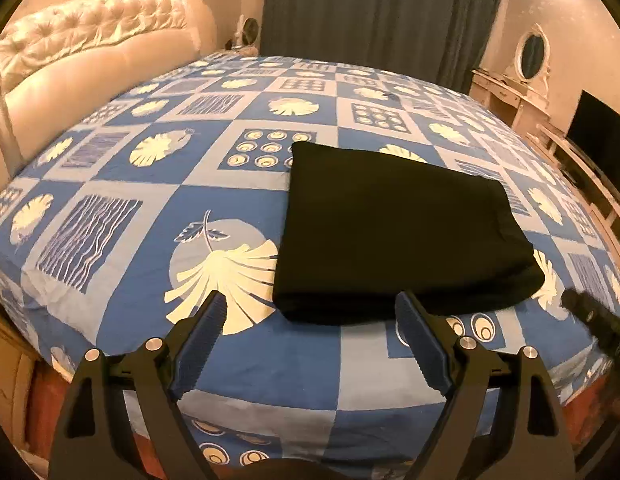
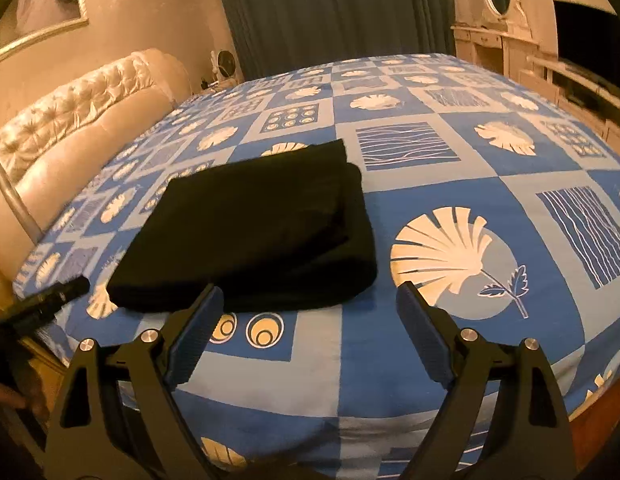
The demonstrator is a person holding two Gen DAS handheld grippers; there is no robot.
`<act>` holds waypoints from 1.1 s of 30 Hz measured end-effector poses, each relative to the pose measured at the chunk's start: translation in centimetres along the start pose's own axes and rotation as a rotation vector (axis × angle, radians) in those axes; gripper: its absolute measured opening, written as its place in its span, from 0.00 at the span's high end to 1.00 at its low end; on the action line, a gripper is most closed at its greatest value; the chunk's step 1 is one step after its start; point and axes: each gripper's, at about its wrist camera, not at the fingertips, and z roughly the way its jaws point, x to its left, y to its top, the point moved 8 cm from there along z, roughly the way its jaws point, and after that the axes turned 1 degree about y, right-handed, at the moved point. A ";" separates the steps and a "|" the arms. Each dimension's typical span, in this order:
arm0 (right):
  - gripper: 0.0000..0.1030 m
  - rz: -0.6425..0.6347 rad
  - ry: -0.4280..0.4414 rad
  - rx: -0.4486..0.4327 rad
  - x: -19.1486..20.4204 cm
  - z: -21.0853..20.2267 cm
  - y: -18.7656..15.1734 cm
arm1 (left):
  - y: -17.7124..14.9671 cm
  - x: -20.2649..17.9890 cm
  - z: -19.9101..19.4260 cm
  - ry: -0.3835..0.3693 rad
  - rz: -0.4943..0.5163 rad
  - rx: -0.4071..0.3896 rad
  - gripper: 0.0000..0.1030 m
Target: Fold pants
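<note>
Black pants [image 1: 394, 232] lie folded into a thick rectangle on the blue patterned bed sheet [image 1: 149, 216], near the bed's front edge. My left gripper [image 1: 312, 308] hangs open above the sheet just in front of the pants' near edge, with nothing between its fingers. In the right wrist view the same folded pants [image 2: 253, 232] sit left of centre. My right gripper [image 2: 310, 300] is open and empty, close to the pants' near right corner. Neither gripper touches the cloth. A tip of the other gripper shows at each view's side edge.
A cream tufted headboard [image 1: 89, 52] runs along the bed's left side. Dark curtains [image 1: 370, 12] hang behind the bed. A white dresser with an oval mirror [image 1: 530, 56] and a dark TV screen [image 1: 598, 136] stand at the right. A framed picture [image 2: 41, 4] hangs on the wall.
</note>
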 end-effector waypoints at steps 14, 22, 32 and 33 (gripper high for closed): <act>0.14 -0.047 -0.010 0.022 1.9 1.2 -1.2 | 0.8 0.7 -0.1 0.012 -0.030 -0.011 0.18; 0.14 -0.049 -0.010 0.025 2.3 1.0 -1.5 | 0.8 0.6 -0.1 0.042 -0.021 -0.004 0.18; 0.14 -0.052 -0.008 0.025 2.6 0.3 -1.9 | 0.6 0.4 -0.2 0.044 -0.020 -0.001 0.18; 0.14 -0.052 -0.007 0.028 2.6 0.3 -1.9 | 0.6 0.4 -0.2 0.049 -0.018 -0.002 0.18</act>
